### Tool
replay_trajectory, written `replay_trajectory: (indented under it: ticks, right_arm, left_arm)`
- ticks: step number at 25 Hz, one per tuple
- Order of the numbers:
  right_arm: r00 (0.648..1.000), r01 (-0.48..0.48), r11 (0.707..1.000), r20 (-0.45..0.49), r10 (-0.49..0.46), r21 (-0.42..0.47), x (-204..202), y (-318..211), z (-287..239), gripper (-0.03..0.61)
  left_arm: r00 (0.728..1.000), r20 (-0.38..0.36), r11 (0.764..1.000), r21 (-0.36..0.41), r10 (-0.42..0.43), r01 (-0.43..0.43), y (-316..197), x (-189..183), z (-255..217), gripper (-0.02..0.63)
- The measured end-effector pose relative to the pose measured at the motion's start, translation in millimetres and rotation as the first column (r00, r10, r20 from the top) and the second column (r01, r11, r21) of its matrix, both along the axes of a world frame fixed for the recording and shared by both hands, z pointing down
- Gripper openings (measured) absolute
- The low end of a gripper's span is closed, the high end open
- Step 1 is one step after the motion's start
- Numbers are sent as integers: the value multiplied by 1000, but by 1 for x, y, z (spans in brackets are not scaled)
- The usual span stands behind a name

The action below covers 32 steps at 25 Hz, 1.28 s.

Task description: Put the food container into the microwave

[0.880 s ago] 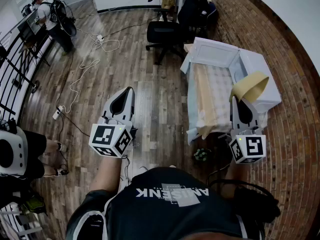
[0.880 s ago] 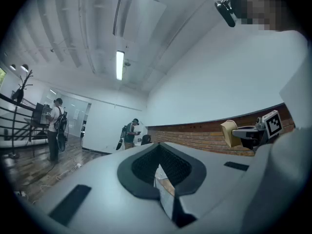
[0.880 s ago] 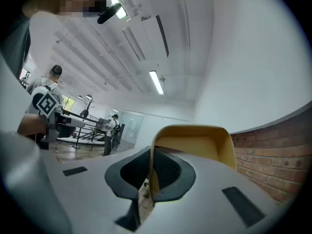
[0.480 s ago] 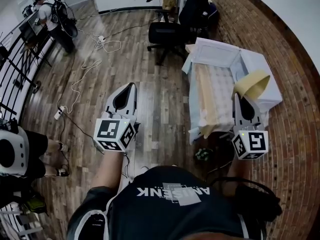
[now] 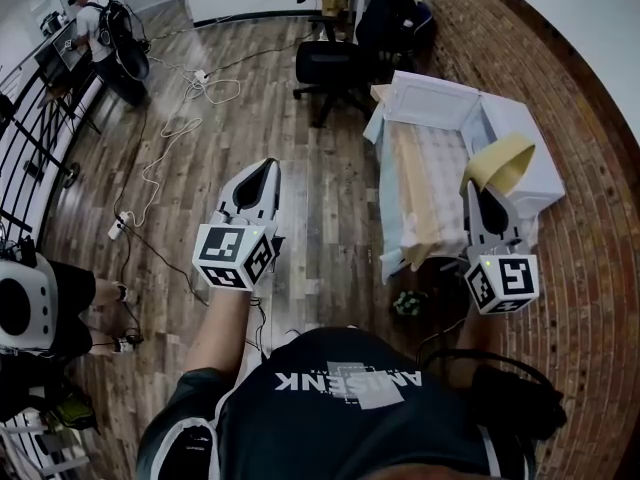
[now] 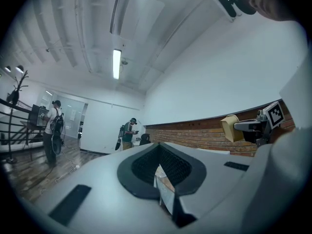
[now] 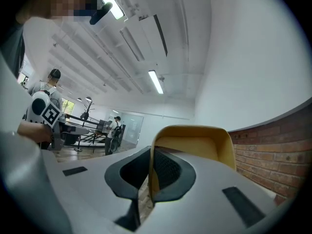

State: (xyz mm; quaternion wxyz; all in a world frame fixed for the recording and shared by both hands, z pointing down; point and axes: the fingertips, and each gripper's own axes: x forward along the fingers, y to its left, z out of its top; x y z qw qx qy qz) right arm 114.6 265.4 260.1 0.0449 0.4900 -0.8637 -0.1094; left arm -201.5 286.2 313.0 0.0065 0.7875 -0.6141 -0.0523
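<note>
The food container (image 5: 498, 164) is a shallow tan-yellow tray, held up in the air on the right of the head view. My right gripper (image 5: 477, 190) is shut on its rim, which stands pinched between the pads in the right gripper view, where the container (image 7: 192, 147) fills the middle beyond that gripper (image 7: 150, 179). My left gripper (image 5: 262, 171) is held level over the wooden floor, shut, with nothing in it; only a thin slit shows between its jaws (image 6: 158, 177). From the left gripper view the container (image 6: 230, 128) shows at far right. No microwave is in view.
A white piece of furniture with a pale cloth (image 5: 430, 168) stands ahead on the right, against the brick wall (image 5: 590, 228). A black office chair (image 5: 325, 68) stands further on. Cables (image 5: 160, 158) trail over the floor at left. A person with a backpack (image 5: 95, 28) stands far left.
My left gripper has moved a little forward and to the right. The right gripper still holds the container, almost in the same place.
</note>
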Motion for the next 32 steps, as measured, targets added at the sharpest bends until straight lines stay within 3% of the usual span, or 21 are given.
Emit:
replay_trajectory:
  ticks: [12, 17, 20, 25, 32]
  right_arm:
    - [1000, -15, 1000, -3, 15, 0, -48, 8, 4, 44]
    - [999, -26, 1000, -22, 26, -7, -75, 11, 13, 44]
    - [999, -24, 1000, -22, 24, -19, -89, 10, 20, 44]
    - [999, 5, 1000, -37, -5, -15, -100, -12, 18, 44]
    - [999, 46, 999, -8, -46, -10, -102, -70, 19, 44]
  left_arm:
    - [999, -29, 999, -10, 43, -43, 11, -40, 11, 12]
    - [988, -115, 995, 39, 101, -97, 20, -66, 9, 12]
    - [988, -114, 995, 33, 101, -98, 22, -78, 13, 12]
    - [987, -129, 995, 39, 100, -96, 10, -83, 15, 12]
    - [995, -81, 998, 9, 55, -55, -37, -77, 18, 12]
